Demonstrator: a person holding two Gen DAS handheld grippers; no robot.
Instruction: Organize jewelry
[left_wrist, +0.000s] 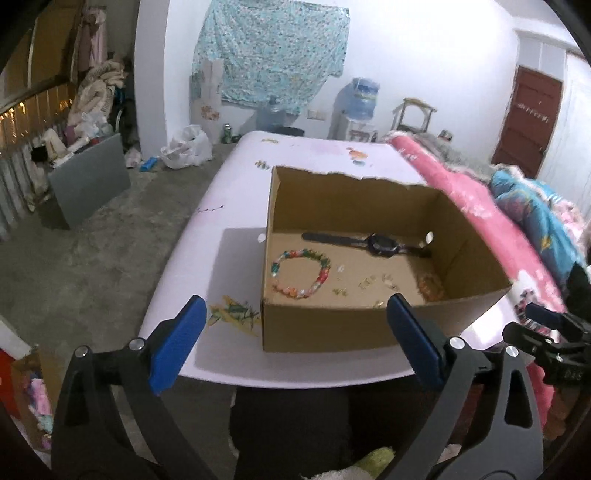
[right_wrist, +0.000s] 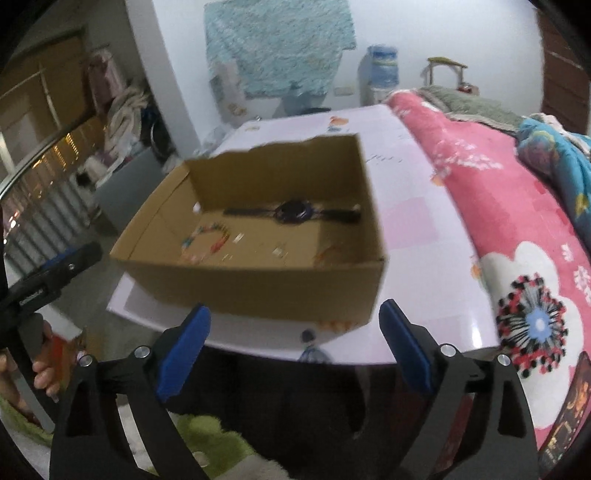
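An open cardboard box stands on a pale pink table; it also shows in the right wrist view. Inside lie a colourful bead bracelet, a dark wristwatch and several small loose pieces. The bracelet and watch show in the right wrist view too. My left gripper is open and empty, in front of the box's near wall. My right gripper is open and empty, just off the table's near edge.
A pink flowered blanket and blue bedding lie along the table's right side. A grey panel and a white plastic bag are on the concrete floor at left. Stickers mark the tabletop.
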